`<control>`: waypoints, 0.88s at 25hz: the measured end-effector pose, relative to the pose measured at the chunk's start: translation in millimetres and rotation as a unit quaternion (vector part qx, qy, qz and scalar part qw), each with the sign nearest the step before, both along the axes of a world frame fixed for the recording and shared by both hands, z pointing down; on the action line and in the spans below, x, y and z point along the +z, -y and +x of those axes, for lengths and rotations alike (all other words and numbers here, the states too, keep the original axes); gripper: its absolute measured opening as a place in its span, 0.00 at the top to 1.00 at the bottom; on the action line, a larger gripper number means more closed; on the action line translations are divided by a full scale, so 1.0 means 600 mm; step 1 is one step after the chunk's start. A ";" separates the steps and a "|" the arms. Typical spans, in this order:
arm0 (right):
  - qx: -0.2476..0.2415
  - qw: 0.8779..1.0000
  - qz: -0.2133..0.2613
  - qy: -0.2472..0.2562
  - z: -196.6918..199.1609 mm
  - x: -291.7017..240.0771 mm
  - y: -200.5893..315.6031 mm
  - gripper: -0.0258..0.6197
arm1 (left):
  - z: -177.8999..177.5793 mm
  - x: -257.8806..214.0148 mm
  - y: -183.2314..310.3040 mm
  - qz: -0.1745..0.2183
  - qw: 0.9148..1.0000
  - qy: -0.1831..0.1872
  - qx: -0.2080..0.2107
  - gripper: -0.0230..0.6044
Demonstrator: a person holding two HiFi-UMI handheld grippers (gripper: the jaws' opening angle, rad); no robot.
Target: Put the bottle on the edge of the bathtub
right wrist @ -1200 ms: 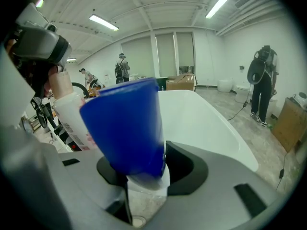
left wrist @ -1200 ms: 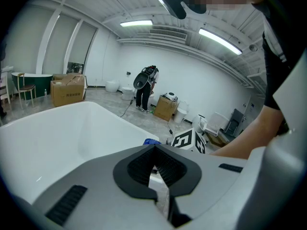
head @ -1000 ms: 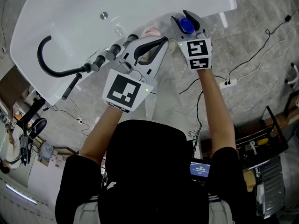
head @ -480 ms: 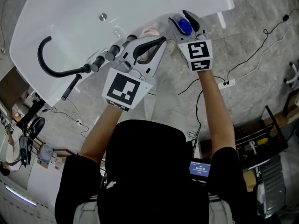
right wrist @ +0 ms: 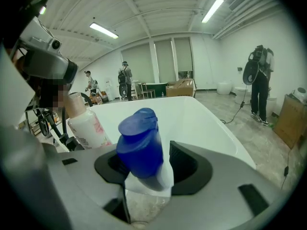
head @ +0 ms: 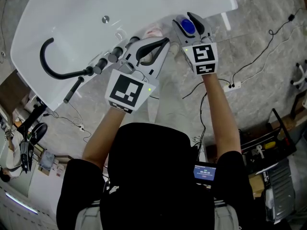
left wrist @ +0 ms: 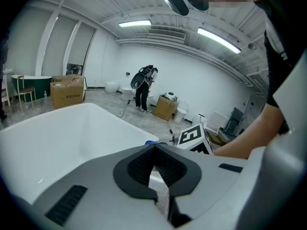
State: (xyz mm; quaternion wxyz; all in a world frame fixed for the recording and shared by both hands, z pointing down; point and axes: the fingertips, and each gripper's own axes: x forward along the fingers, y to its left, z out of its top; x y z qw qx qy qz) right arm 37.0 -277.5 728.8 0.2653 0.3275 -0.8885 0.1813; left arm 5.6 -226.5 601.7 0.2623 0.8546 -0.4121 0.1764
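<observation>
The white plastic bottle with a blue flip cap [right wrist: 140, 145] stands upright on the rim of the glossy white bathtub [head: 144, 4], between the right gripper [head: 188, 19]'s fingers, which have just been opening and now stand wide. Just beside it stands a pink-labelled, tan-capped bottle [right wrist: 85, 124]. The left gripper [left wrist: 153, 146] hovers nearby, fingertips together and empty.

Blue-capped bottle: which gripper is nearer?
Right. The blue-capped bottle stands between the right gripper's jaws, which have just been opening. The left gripper sits off to its left, by the pink-labelled bottle.
</observation>
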 end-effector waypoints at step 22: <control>0.042 0.997 0.057 0.033 0.036 -0.232 -0.020 0.71 | -0.014 -0.122 -0.004 0.047 0.999 0.016 0.022 0.95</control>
